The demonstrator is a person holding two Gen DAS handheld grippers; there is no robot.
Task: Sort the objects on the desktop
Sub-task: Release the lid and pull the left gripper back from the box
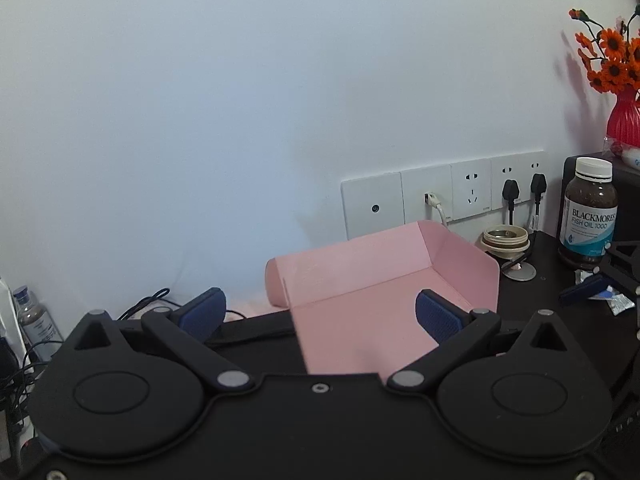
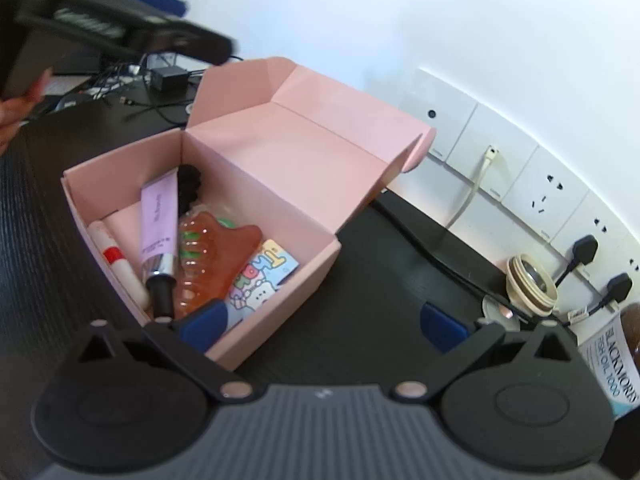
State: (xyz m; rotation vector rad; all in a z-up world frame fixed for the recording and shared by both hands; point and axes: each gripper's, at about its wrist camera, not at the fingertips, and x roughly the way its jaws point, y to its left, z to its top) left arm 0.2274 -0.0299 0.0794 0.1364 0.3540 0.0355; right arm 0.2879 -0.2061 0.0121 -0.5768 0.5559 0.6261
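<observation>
Left gripper (image 1: 318, 314) spread wide, nothing between the pads; right gripper (image 2: 324, 326) likewise spread and empty, so no grasp in hand at present.

Ahead of the left jaws, only the raised lid of the pink box (image 1: 384, 280), propped back toward the wall sockets (image 1: 444, 196), presumably to leave the compartment free for dropping things in; beyond the right pad, a fish oil bottle (image 1: 588, 216) and a cream jar lid (image 1: 505, 240) on the dark desk (image 1: 532, 296); past those, at the frame edge, the other gripper's blue fingertip above some crumpled wrappers (image 1: 618, 300).

Ahead of and just behind the left pad of the right jaws, the box interior, hidden from the left view: lilac tube (image 2: 158, 224), white and red stick (image 2: 116, 258), amber hair claw (image 2: 212, 256), cartoon card (image 2: 262, 280), black scrunchie (image 2: 189, 186), all lying loose and overlapping inside; judged from this, sorting well along, with the bottle and jar lid seemingly the items left outside.

Beyond the box in the right view, the left gripper blurred, held by a hand (image 2: 16, 108) at the frame edge; tangled cables (image 2: 132, 80) behind.
</observation>
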